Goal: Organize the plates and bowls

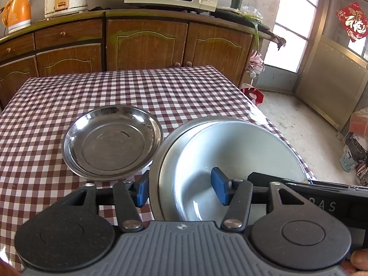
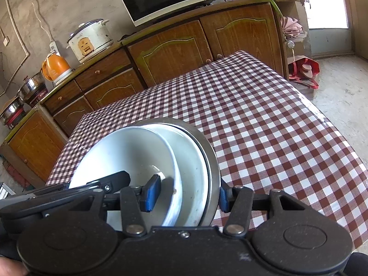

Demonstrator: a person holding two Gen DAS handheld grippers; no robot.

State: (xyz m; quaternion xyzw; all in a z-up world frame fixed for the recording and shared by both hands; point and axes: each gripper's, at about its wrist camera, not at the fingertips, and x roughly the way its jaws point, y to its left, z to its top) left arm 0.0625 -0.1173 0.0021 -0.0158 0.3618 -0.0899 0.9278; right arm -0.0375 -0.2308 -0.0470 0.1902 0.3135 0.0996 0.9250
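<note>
Left wrist view: the left gripper [image 1: 182, 189] straddles the near-left rim of a nested stack. One blue pad sits outside the stack's steel wall and the other pad stands inside the white bowl [image 1: 239, 158], so the gripper is pinching the stack's rim between its pads. The white bowl lies in a second white dish, and both rest in a steel basin [image 1: 156, 158] whose edge shows around them on the left and far side. The stack fills the right half of the view, over the checked counter [image 1: 161, 85]. A separate steel plate [image 1: 112, 142] lies flat on the counter just left of the stack, apart from the gripper. The black body of the right gripper [image 1: 310, 184] reaches in from the right over the bowl's near rim. The left gripper points forward and downward, and a fingertip of the person's hand [image 1: 360, 261] shows at the lower right corner.

Right wrist view: the right gripper [image 2: 187, 195] clamps the stack's right rim. Its left pad is inside the white bowl [image 2: 128, 156] and its right pad is against the outside of the steel basin [image 2: 214, 161], with the rims gripped between them. The stack appears tilted, as does the whole scene. The left gripper [image 2: 96, 184] enters from the left across the bowl. The bare counter [image 2: 264, 119] stretches to the right, with wooden cupboards [image 2: 172, 46] beyond.
</note>
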